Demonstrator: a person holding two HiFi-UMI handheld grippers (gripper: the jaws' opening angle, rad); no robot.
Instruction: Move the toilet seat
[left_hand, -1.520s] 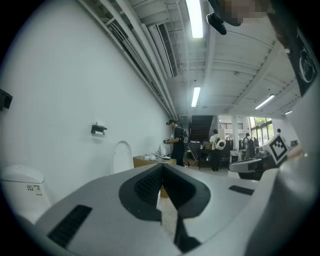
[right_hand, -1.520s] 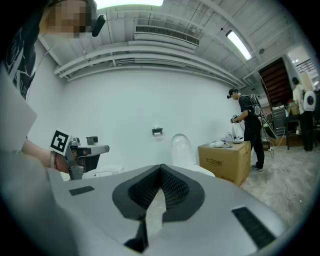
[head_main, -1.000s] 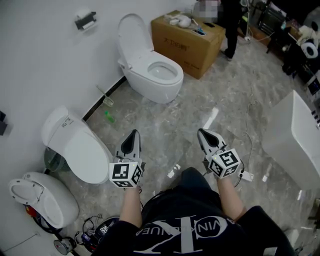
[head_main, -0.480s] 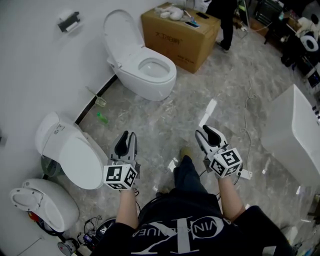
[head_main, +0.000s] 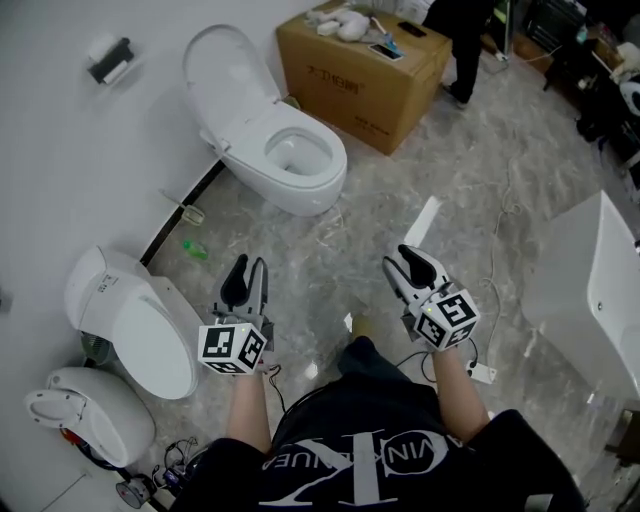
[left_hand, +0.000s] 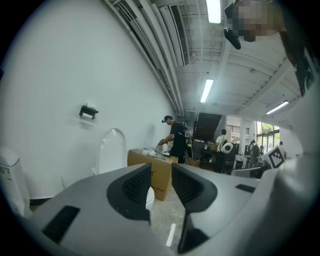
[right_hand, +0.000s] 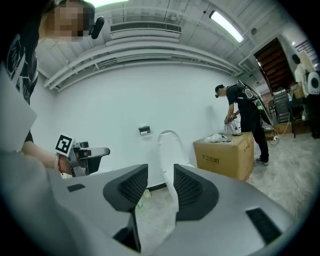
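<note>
Mid-floor, well short of the toilet (head_main: 300, 185) at the far wall (head_main: 70, 140) — seat (head_main: 222, 72) raised, upright.
Left gripper (head_main: 250, 266) and right gripper (head_main: 411, 258) side by side over grey marble floor (head_main: 400, 170), jaws of each opening, nothing between. Open room ahead up to the bowl; box (head_main: 360, 70) just beside it. Two more toilets (head_main: 150, 330) along the wall at left. White fixture (head_main: 590, 280) cut off by the right edge, person (head_main: 465, 40) by the box cut off at the top — cables (head_main: 180, 470) at bottom left too tangled to trace.
</note>
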